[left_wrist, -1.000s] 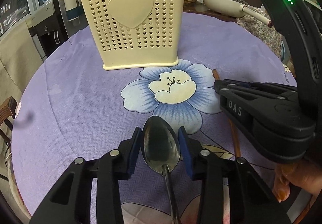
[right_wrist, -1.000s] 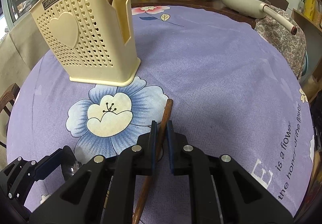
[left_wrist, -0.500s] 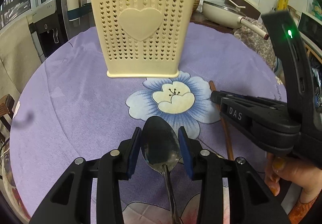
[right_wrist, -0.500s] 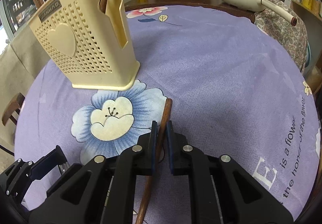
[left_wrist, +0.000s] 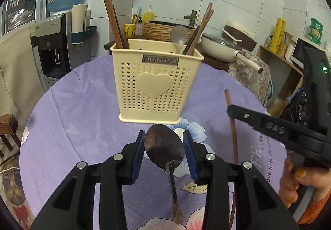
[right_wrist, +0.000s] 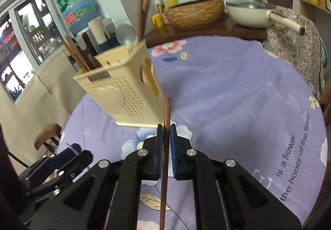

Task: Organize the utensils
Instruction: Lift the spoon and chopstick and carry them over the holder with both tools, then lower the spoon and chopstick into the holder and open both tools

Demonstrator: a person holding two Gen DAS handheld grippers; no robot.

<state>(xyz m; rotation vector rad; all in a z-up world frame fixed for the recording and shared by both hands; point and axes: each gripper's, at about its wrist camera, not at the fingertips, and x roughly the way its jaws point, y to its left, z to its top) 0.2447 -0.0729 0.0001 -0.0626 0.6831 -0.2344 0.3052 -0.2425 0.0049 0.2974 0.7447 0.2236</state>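
Observation:
My left gripper is shut on the bowl of a metal spoon, whose handle hangs down toward the camera. A cream perforated utensil holder with a heart on its front stands just beyond on the purple cloth. It holds brown chopsticks and a spoon. My right gripper is shut on a single brown chopstick, lifted off the cloth with its tip up beside the holder. In the left wrist view that gripper and chopstick are at the right, with a hand below.
The round table carries a purple flowered cloth. Behind it a counter holds a woven basket and a cream pan. A water dispenser stands at the left, a wooden stool beside the table.
Both grippers have risen from the cloth with the spoon and the chopstick. The views have tilted up, so the holder's open top and the back wall now show.

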